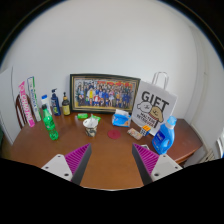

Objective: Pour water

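My gripper [111,160] is open and empty, its two pink-padded fingers [76,158] spread wide over the brown wooden table [110,150]. Beyond the fingers, a white cup [92,126] stands near the table's middle. A green bottle [48,122] stands to the left of it. A blue bottle [163,136] stands to the right, just beyond the right finger. Nothing lies between the fingers.
A framed picture [104,93] leans on the white wall at the back. A white "GIFT" bag [154,105] stands at the back right. Several small bottles [58,103] and a pink packet [26,103] stand at the back left. A blue box [121,118] sits near the cup.
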